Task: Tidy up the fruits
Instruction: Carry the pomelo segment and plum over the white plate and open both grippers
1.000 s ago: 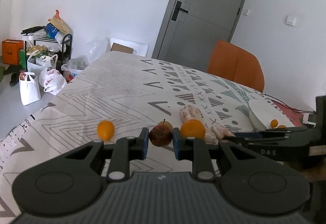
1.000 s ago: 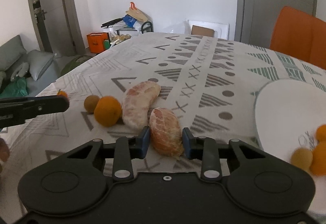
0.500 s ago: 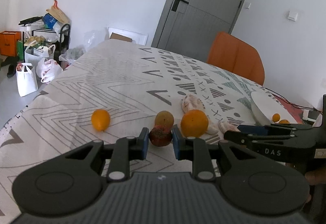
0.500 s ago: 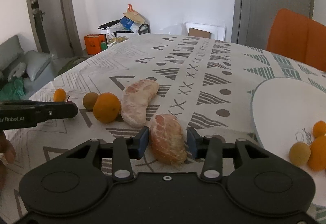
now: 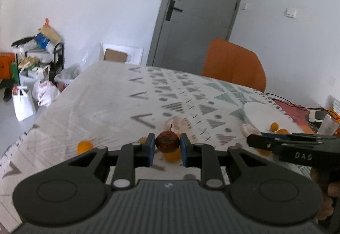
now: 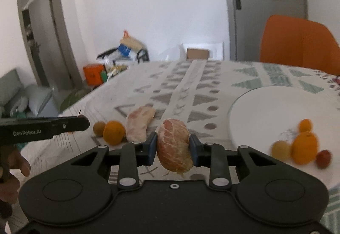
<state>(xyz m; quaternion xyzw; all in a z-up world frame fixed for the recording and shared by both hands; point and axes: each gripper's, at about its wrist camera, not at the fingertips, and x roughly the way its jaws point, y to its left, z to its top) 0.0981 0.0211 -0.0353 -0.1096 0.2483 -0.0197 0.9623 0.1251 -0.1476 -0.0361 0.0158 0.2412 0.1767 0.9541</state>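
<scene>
On the white plate [image 6: 250, 115] four small fruits are already gathered, while a dark red fruit [image 5: 167, 141] is clamped in the left gripper [image 5: 166, 150], a peeled citrus piece [image 6: 175, 146] is squeezed by the closing right gripper [image 6: 173, 150], and several fruits are left on the tablecloth [image 6: 170, 85].

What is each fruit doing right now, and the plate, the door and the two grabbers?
Left gripper: shut on the dark red fruit, lifted.
Right gripper: jaws closing on the peeled citrus piece, lifted.
Other peeled piece: lying on tablecloth.
Orange: on tablecloth.
White plate: holding several fruits.
Grey door: closed.
</scene>
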